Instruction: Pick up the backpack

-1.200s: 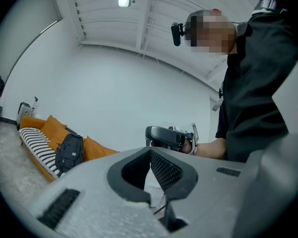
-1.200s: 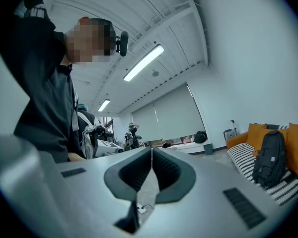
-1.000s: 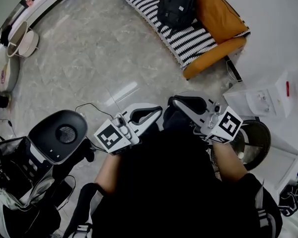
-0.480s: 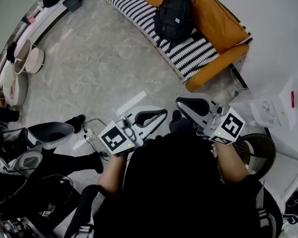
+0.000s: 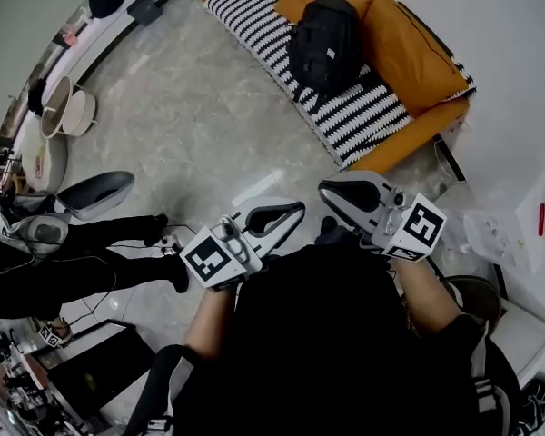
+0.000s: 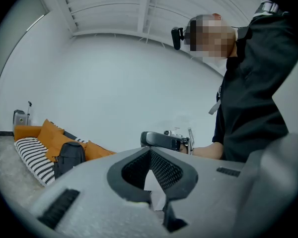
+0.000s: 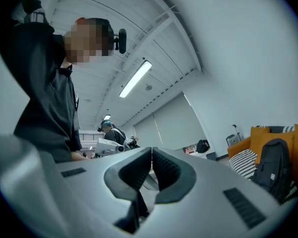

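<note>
L tool (image 5: 295, 209) & R tool (image 5: 327, 191) both closed, nothing btwn jaws, held side by side in front of person. The backpack (image 5: 325, 45) sits on orange sofa (image 5: 418, 57) w/ striped throw (image 5: 363, 121), approx 12 o'clock, well apart from tools.

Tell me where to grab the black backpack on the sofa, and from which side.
Likely its top end: the backpack stands upright against the orange cushions, so only front and top are free. Come from the floor side, above the striped blanket.

backpack (image 5: 325, 45) | black | upright, leaning on sofa (image 5: 418, 57) backrest
</note>
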A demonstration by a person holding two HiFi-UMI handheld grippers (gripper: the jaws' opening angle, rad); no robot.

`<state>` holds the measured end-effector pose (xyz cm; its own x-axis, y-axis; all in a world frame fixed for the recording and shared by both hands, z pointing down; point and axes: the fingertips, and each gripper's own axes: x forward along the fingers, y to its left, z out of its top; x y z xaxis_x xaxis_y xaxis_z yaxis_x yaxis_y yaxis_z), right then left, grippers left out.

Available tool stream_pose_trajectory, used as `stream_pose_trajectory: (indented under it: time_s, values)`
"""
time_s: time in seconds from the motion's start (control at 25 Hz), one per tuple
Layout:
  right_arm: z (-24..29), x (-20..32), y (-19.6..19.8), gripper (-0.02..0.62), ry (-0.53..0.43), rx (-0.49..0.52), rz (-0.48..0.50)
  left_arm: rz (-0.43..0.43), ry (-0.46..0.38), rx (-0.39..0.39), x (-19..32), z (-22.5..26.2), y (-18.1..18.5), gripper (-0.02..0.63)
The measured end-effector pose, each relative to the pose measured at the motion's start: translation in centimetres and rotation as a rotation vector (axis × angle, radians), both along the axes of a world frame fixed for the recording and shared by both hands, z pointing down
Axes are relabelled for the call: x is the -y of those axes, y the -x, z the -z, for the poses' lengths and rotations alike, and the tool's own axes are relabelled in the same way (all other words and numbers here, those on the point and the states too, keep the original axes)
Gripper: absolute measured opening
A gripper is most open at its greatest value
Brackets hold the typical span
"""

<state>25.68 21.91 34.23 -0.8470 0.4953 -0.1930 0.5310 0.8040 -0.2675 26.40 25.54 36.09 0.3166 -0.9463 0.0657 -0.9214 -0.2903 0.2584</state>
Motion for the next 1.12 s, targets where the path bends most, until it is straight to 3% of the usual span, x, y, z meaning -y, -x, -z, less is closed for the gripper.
stream_pose_trajectory:
  time_s: [0.36, 0.64, 1.12]
  values:
    - [-1.3, 2.2, 3.2, 0.028, 0.040, -0.015, 0.087, 0.104, 0.021, 0.013, 1.4, 0.1, 4.2, 0.023]
    - [-2.6, 1.6, 5.9, 0.028, 0.025, -0.057, 0.122, 0.137, 0.022, -0.030, 0.9, -1.4, 6.7, 0.023]
    - [-1.5, 3.1, 17.0, 0.028, -0.047, -0.104, 0.063, 0.114, -0.072, -0.050, 2.5, -0.3, 20.1, 0.023]
